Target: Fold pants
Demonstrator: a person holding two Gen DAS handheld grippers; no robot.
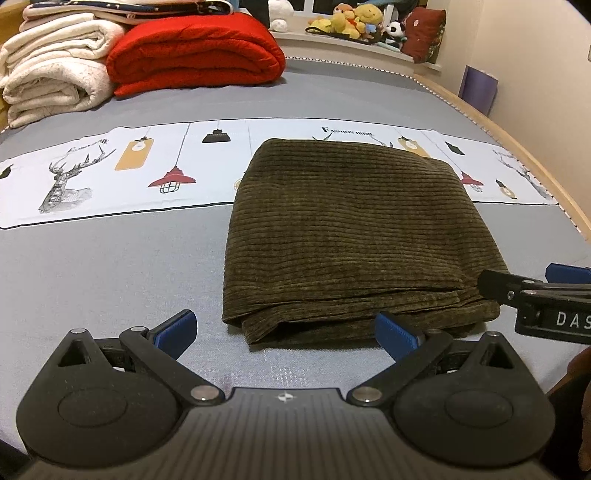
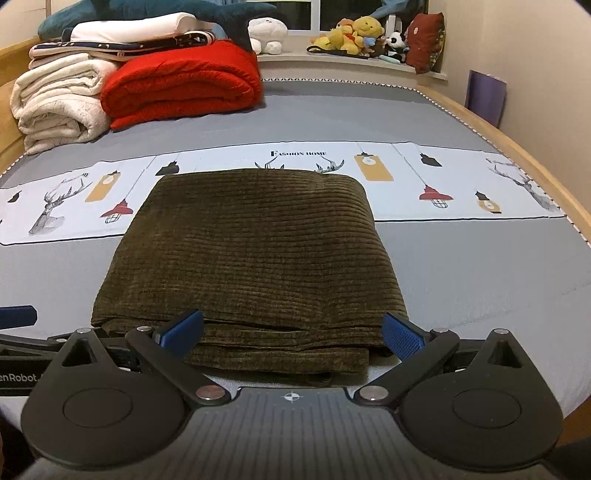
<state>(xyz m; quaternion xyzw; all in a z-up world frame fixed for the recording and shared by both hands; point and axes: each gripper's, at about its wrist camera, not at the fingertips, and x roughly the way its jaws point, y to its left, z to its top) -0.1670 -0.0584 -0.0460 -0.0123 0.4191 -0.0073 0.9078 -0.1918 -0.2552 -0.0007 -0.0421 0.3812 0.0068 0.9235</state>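
Bed (image 2: 461, 266) with grey cover and printed white strip carries everything. Red blanket (image 2: 181, 85) and cream blankets (image 2: 55, 103) stacked at far left. Pants (image 2: 251, 266), olive corduroy, folded into a layered rectangle mid-bed, far edge over the strip. Right gripper (image 2: 291, 332) wide open, empty, at near edge; left gripper (image 1: 286, 332) likewise, at near left corner.

A grey bed sheet (image 2: 461, 266) with a printed white band (image 2: 443, 173) covered the wood-framed bed, folded red (image 2: 181, 88) and cream blankets (image 2: 59, 107) lay at its far end, and plush toys (image 2: 362, 33) lined the windowsill beside cream walls (image 2: 546, 74).
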